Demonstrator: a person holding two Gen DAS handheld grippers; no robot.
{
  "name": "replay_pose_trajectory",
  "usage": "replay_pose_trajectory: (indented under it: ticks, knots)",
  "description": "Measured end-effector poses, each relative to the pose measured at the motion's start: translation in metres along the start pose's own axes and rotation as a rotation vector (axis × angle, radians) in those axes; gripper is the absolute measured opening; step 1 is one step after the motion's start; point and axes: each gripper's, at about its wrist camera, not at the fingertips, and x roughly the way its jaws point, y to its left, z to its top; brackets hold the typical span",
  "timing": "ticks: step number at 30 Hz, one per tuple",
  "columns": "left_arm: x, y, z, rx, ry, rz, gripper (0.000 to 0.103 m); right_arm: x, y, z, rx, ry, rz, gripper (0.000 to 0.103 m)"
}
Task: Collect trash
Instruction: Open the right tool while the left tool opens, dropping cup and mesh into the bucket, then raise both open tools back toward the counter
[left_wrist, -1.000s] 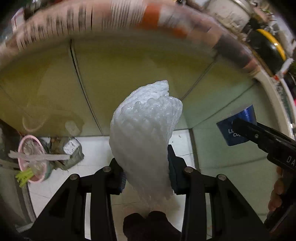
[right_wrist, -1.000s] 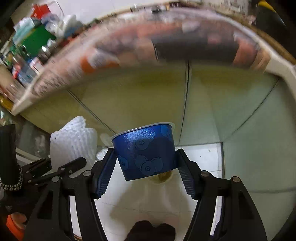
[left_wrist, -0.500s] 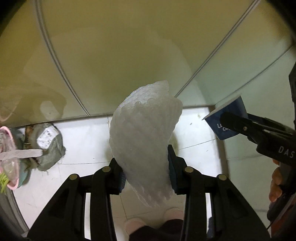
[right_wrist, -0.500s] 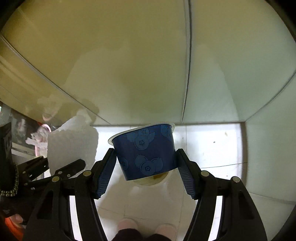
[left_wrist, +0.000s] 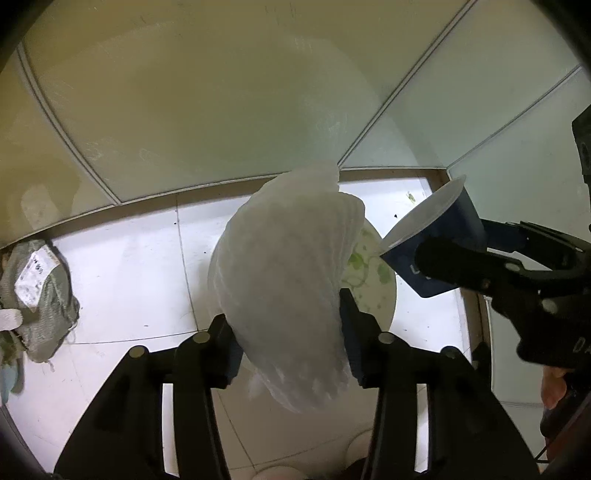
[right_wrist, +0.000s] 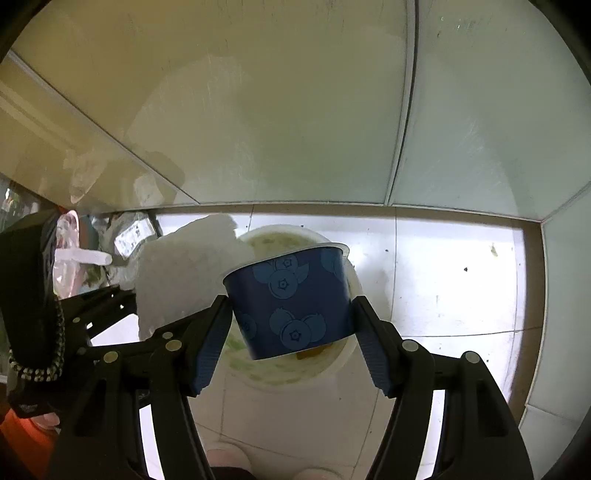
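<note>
Left tool (left_wrist: 288, 328) pinching a white foam wrap (left_wrist: 284, 280) between both pads, squeezed at its lower half so the bulk stands up and forward, clear of the hinges. Right tool (right_wrist: 291, 325) clamped on the sides of a blue cup (right_wrist: 291, 302) printed with berries, rim tipped a little away, mouth visible from the left camera as a pale empty opening; gripped across the waist, probably so the thin wall does not buckle at the lip. Both pieces of trash held side by side above a white bin (right_wrist: 332, 373) standing on the tiled floor (right_wrist: 443, 288), green scraps and something orange already lying inside. Foam wrap directly over the bin's left part, cup over its middle, neither touching the rim. Held low and centred, likely so a simple release drops each one in without bouncing out. Off to the left, a grey crumpled bag (left_wrist: 37, 295) with a white label on the floor by the wall, well apart from the bin. Release not yet made; both items only need letting go.
</note>
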Motion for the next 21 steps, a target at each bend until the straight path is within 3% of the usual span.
replay_pose_trajectory:
  ticks: [6,12,16,21]
  knots:
    - [0.006,0.002,-0.005,-0.011,-0.013,0.007,0.062,0.007,-0.005,-0.005,0.005,-0.019,-0.016,0.066]
    - [-0.005,0.002,-0.009,-0.022,-0.042,0.012,0.063,-0.003,-0.002,-0.005,-0.001,-0.058,-0.024,0.066]
    - [-0.031,0.002,-0.008,-0.040,-0.059,0.029,0.063,-0.026,0.002,-0.002,0.004,-0.072,-0.042,0.066]
    - [-0.100,-0.010,-0.001,-0.067,-0.075,0.049,0.063,-0.081,0.020,0.001,0.006,-0.072,-0.065,0.066]
